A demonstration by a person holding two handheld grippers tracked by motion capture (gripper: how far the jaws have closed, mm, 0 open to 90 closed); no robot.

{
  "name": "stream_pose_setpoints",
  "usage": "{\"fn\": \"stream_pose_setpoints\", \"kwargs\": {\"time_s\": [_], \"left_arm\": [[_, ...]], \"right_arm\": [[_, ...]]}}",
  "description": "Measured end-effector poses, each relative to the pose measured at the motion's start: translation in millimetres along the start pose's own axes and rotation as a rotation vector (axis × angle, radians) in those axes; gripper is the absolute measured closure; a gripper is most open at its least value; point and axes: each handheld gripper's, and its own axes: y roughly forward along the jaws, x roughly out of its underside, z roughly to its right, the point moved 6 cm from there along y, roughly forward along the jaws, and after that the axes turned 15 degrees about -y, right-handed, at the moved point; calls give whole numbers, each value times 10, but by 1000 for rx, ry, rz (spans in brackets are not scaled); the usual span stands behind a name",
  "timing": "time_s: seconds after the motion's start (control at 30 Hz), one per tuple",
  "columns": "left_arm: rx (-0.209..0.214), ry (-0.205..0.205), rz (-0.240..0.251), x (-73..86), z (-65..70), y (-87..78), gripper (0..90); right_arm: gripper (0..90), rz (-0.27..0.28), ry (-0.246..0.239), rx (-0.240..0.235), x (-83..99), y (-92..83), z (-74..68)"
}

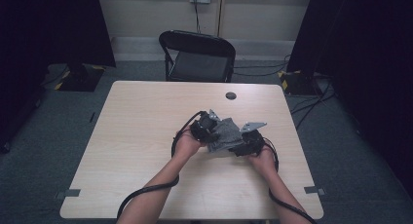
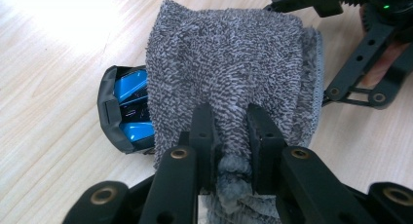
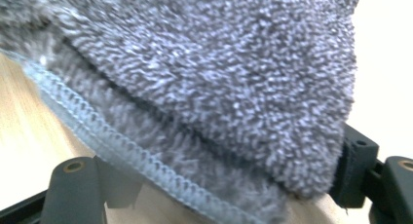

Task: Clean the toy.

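Pale wood bench (image 1: 146,136) under me; my left gripper (image 2: 230,136) was clamped on the grey towel (image 2: 229,63), my right gripper (image 1: 243,145) stood wide around its fold; next I judged I should lay it flat.

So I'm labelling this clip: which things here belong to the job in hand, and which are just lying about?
In the job:
- grey towel
- left gripper, shut on the towel
- right gripper, at the towel's other side
- blue and black object, partly under the towel

Lying about:
- black chair
- cables on the floor
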Motion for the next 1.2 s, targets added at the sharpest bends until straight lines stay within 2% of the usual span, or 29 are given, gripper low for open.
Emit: {"fn": "stream_pose_setpoints", "kwargs": {"time_s": [0.13, 0.23, 0.47, 0.73, 1.2], "left_arm": [[-16, 10, -21, -4, -4, 32, 761], [-44, 10, -27, -1, -47, 40, 762], [-89, -10, -24, 5, -172, 24, 764], [-105, -30, -22, 2, -268, 4, 763], [-143, -91, -1, -8, -458, -1, 762]], "right_arm": [[239, 0, 0, 0, 0, 0, 0], [239, 0, -1, 0, 0, 0, 1], [239, 0, 0, 0, 0, 0, 0], [239, 0, 0, 0, 0, 0, 0], [239, 0, 0, 0, 0, 0, 0]]}}
